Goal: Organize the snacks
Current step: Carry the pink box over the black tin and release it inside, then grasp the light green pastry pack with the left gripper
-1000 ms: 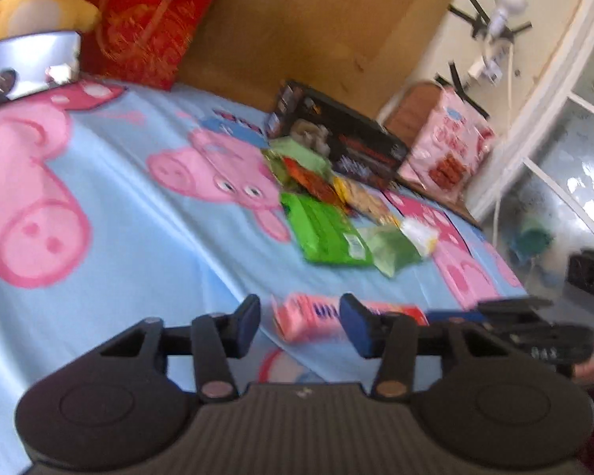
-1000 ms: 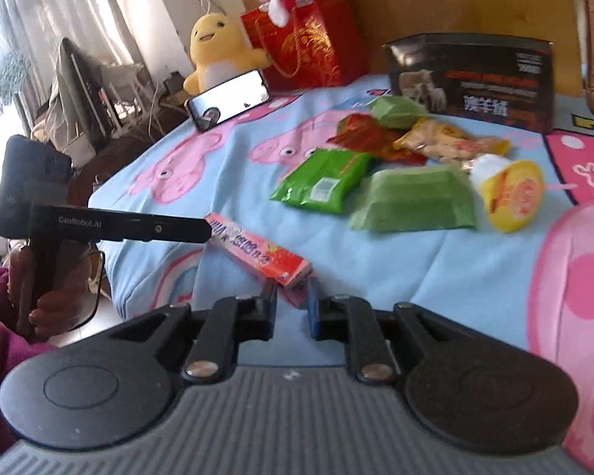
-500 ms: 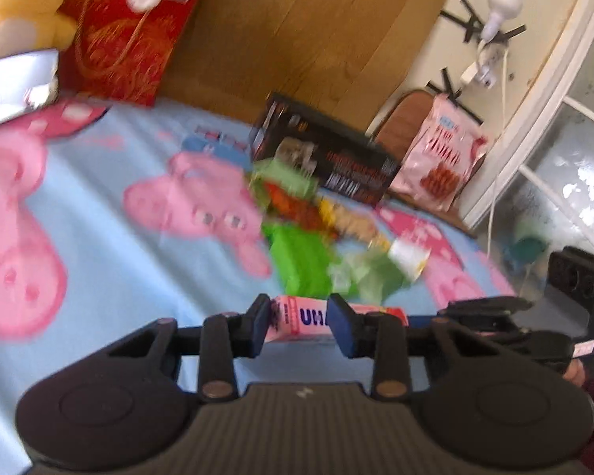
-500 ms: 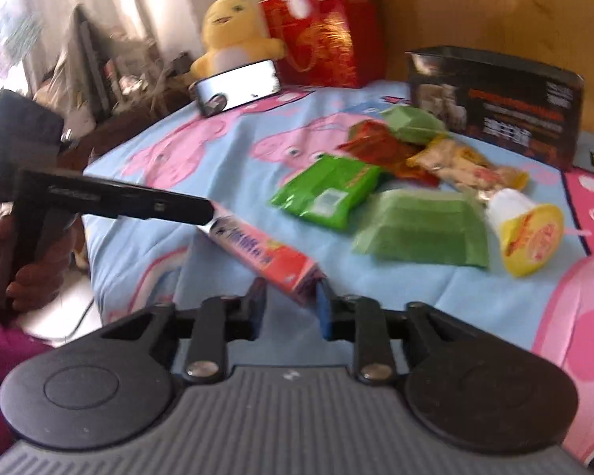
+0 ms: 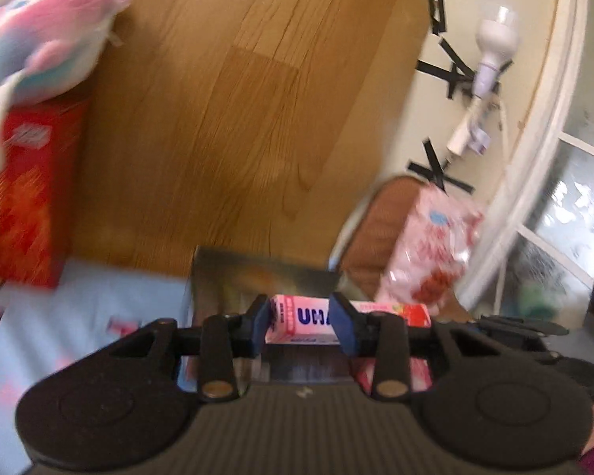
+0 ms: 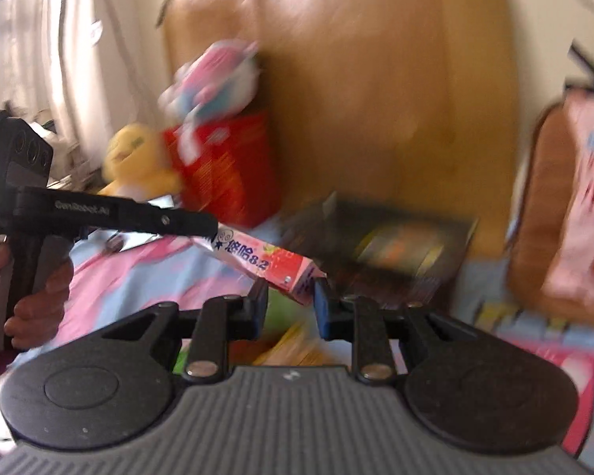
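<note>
Wooden headboard [image 5: 233, 111] fills the background of both views, with a cartoon-pig bedspread [image 6: 146, 273] on the bed below it. Against the headboard sit a red gift bag [image 5: 19, 198] topped by a pink-and-blue plush toy [image 5: 39, 47] and, beside it in the right wrist view, a yellow plush [image 6: 134, 166]. A dark open box [image 6: 392, 245] stands on the bedspread further right, just beside a brown cushion with a pink snack bag [image 5: 435, 245] leaning on it.

Smallest is the task's thing: a long pink snack box [image 6: 261, 263], held in the air above the bed between the two tools and just in front of the dark box. The left gripper [image 5: 299, 322] has its jaws narrowly set and pressing one end; the right gripper [image 6: 289, 301] has its jaws pinching the other end at a slant. A hand [image 6: 39, 289] wraps the left gripper's handle.

The step in hand looks like a two-handed carry of this box toward the dark box. The next move probably calls for keeping both grips level, lining the long box up with the opening, then lowering it in before either pair of jaws lets go.
</note>
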